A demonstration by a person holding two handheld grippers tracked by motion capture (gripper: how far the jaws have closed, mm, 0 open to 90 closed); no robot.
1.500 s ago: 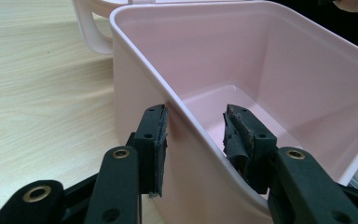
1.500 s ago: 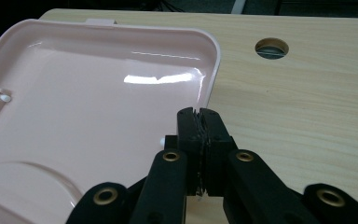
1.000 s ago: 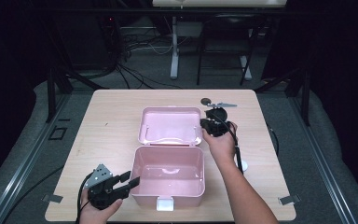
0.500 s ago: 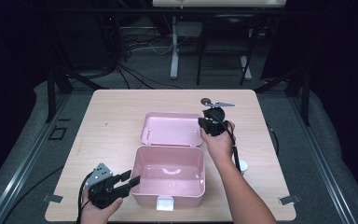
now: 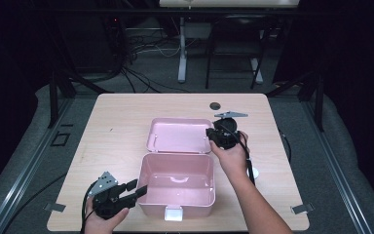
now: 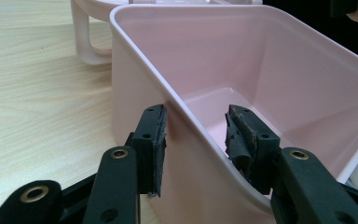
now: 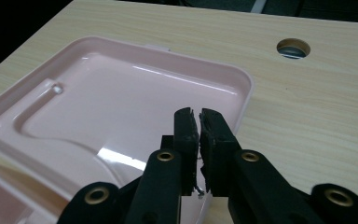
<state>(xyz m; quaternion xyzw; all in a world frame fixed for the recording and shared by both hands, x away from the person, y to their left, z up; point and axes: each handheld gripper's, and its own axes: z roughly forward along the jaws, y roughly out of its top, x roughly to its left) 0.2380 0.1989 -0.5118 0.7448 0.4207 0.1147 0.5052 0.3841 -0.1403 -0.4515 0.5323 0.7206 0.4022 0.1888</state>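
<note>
An open pink box (image 5: 175, 187) stands near the table's front edge, its lid (image 5: 179, 135) lying flat behind it. My left gripper (image 5: 139, 189) straddles the box's left wall (image 6: 186, 140). One pad is outside and one inside, and the jaws have just been opening. My right gripper (image 5: 213, 134) hovers at the lid's right rim (image 7: 244, 100). Its pads (image 7: 188, 133) stand a narrow slit apart, having just been opening. The fingers hide whether the rim is between them.
A round cable hole (image 5: 215, 106) lies in the table behind the right gripper. Something small and white (image 5: 254, 172) sits by the right forearm. The box has a white latch (image 5: 174, 213) at its front. Dark floor and cables surround the table.
The lid's far edge has settled a little lower, and the right gripper has drifted slightly toward me along the lid's right rim. The left gripper and the box base stay where they were.
</note>
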